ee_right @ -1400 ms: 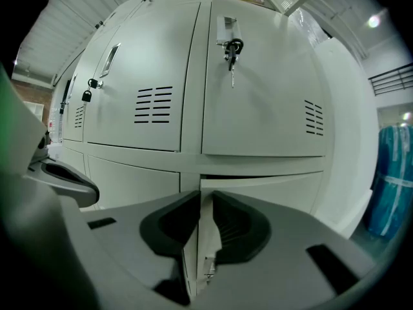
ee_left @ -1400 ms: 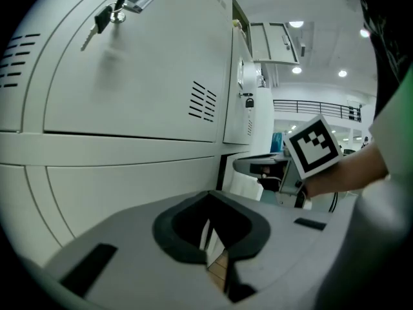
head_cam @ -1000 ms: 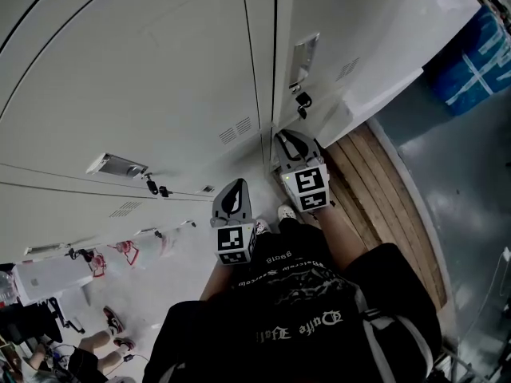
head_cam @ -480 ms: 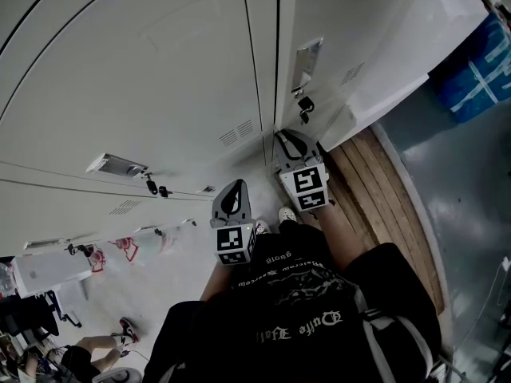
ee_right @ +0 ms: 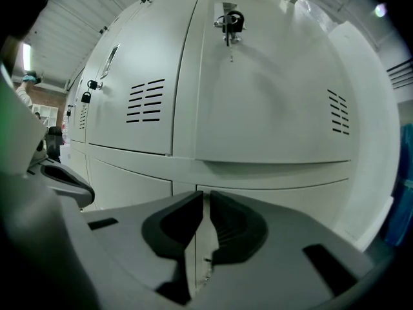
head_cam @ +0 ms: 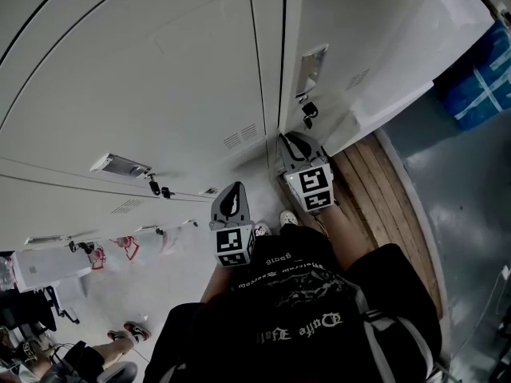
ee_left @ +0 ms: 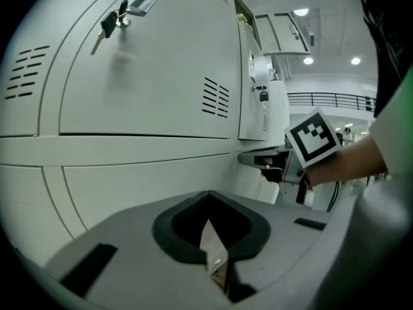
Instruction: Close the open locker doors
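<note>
White lockers fill the head view. A left door [head_cam: 160,70] lies flush, with keys [head_cam: 157,188] hanging under its handle. Right of the seam stands a second door [head_cam: 359,30] with a key [ee_right: 230,22] in its lock; I cannot tell whether it sits fully flush. My right gripper [head_cam: 286,137] [ee_right: 205,196] points at the locker face below that door. Its jaws have just been closing to a thin slit, with nothing between them. My left gripper [head_cam: 238,185] [ee_left: 208,197] hangs lower left, shut and empty, aimed at the left lockers.
A wooden bench [head_cam: 383,206] runs along the lockers' foot at the right, with a blue bag [head_cam: 479,70] beyond it. A further locker door [ee_left: 277,34] stands open high up in the left gripper view. A bystander's feet [head_cam: 128,333] show at the bottom left.
Both grippers keep about the same place. The bystander's feet at the bottom left have shifted to the right.
</note>
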`<state>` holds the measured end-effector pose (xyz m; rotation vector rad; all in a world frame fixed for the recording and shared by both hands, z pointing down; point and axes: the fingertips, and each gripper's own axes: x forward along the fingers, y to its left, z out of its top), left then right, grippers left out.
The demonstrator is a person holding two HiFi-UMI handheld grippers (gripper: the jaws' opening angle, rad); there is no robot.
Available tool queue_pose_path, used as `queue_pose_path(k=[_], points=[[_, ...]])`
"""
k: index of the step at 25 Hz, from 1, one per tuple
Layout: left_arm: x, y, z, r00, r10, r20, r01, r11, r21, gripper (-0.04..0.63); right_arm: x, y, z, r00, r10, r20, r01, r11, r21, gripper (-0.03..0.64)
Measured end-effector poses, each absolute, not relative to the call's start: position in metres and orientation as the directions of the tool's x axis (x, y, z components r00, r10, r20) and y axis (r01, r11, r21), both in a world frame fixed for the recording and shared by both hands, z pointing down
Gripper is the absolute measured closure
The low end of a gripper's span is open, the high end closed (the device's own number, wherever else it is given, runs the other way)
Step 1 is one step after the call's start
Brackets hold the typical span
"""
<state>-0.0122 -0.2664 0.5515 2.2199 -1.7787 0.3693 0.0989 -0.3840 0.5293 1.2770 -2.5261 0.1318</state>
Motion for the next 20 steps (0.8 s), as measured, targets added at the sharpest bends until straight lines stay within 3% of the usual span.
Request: queue_pose_path(k=[8,20], points=[[0.0,-0.272,0.551,0.253,-0.899,0.358,-0.967,-0.244,0.07,0.589,0.097,-0.381,0.53,-0.619,-0.718,0.318,-0.762,0.647,-0.024,0.578],[0.027,-0.289,0.538,0.367,-0.875,0.317,-0.93,-0.344,0.127,0.589,0.145,-0.356,0.503,-0.567,-0.756,0.326,-0.812,0.58,-0.066,0.551]])
